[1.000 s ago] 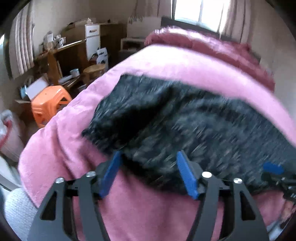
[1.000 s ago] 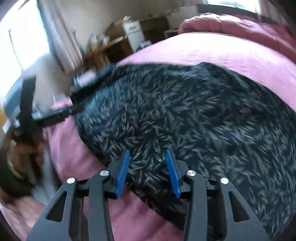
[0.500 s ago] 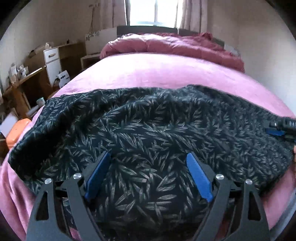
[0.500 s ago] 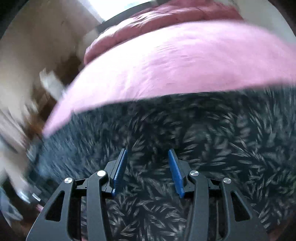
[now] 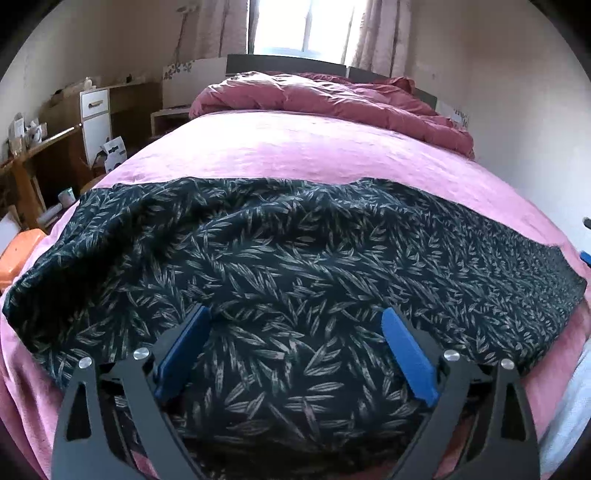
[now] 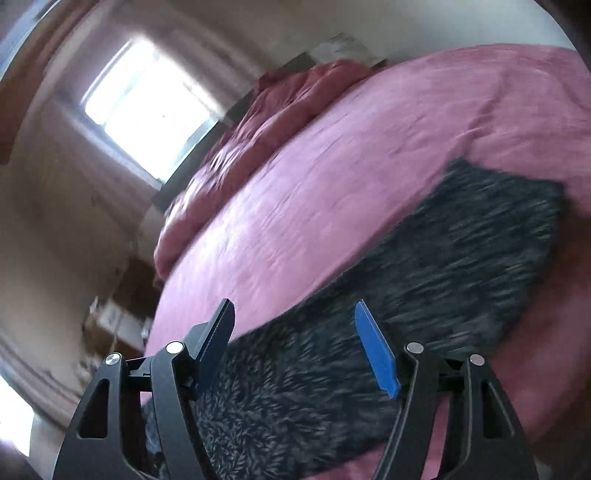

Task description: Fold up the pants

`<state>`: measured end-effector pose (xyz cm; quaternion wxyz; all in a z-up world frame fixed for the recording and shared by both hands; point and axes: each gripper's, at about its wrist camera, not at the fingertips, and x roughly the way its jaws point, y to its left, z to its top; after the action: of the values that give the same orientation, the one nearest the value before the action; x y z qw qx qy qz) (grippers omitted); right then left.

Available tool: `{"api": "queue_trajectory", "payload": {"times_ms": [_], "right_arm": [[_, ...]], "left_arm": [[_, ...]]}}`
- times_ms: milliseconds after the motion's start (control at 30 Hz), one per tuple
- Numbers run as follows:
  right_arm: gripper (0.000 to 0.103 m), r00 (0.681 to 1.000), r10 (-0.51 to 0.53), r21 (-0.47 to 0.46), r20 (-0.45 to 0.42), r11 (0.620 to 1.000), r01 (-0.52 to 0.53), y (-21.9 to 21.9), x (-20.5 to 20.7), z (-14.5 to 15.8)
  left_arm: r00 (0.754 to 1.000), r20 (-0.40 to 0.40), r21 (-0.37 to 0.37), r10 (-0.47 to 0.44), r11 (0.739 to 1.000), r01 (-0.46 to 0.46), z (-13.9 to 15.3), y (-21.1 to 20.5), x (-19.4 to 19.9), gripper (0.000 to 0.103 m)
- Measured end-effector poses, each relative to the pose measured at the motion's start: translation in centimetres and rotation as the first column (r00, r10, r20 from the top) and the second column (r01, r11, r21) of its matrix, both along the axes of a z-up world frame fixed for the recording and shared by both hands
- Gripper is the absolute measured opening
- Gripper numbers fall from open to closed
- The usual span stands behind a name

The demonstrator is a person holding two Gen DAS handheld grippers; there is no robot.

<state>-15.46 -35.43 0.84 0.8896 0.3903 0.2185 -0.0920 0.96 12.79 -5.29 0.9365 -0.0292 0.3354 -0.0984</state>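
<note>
Dark pants with a pale leaf print [image 5: 295, 266] lie spread in a wide band across the near end of the pink bed [image 5: 314, 147]. My left gripper [image 5: 295, 317] hovers over their near edge, its jaws opening wide, blue pads apart and nothing pinched between them. In the tilted, blurred right wrist view the same pants [image 6: 424, 295] run diagonally over the bed [image 6: 369, 166]. My right gripper [image 6: 295, 317] is above them near one end, its jaws opening, with no cloth gripped. A blue tip of the right gripper [image 5: 585, 256] shows at the left wrist view's right edge.
A crumpled dark pink duvet [image 5: 332, 96] is heaped at the bed's head under a bright window [image 5: 295, 26]. Left of the bed stand a wooden desk with clutter [image 5: 40, 147], a white drawer unit [image 5: 96, 118] and an orange stool [image 5: 18, 251]. A wall runs along the right.
Both grippers' jaws have spread wider. The left view swung from the bed's left corner to face the pants squarely. The right gripper rolled and swept sideways along the pants, away from the left one.
</note>
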Motion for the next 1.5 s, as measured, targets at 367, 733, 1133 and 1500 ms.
{"api": "queue_trajectory", "payload": {"times_ms": [367, 733, 1133, 1500], "right_arm": [[0.057, 0.969, -0.21, 0.23, -0.128, 0.945, 0.235, -11.1, -6.1, -5.2], [0.052, 0.96, -0.267, 0.325, -0.083, 0.903, 0.279, -14.5, -5.6, -8.8], [0.017, 0.956, -0.281, 0.31, -0.081, 0.905, 0.292, -15.7, -1.5, -9.2], [0.011, 0.971, -0.236, 0.297, -0.033, 0.926, 0.235, -13.7, -1.0, -4.6]], "left_arm": [[1.0, -0.01, 0.005, -0.01, 1.0, 0.01, 0.0, 0.5, 0.5, 0.097], [1.0, -0.004, -0.016, -0.013, 1.0, 0.013, -0.1, 0.9, 0.6, 0.098], [1.0, -0.002, -0.027, -0.014, 1.0, 0.014, -0.1, 1.2, 0.6, 0.098], [0.993, 0.095, -0.155, 0.072, 0.986, -0.056, 0.6, 3.4, -1.2, 0.101]]}}
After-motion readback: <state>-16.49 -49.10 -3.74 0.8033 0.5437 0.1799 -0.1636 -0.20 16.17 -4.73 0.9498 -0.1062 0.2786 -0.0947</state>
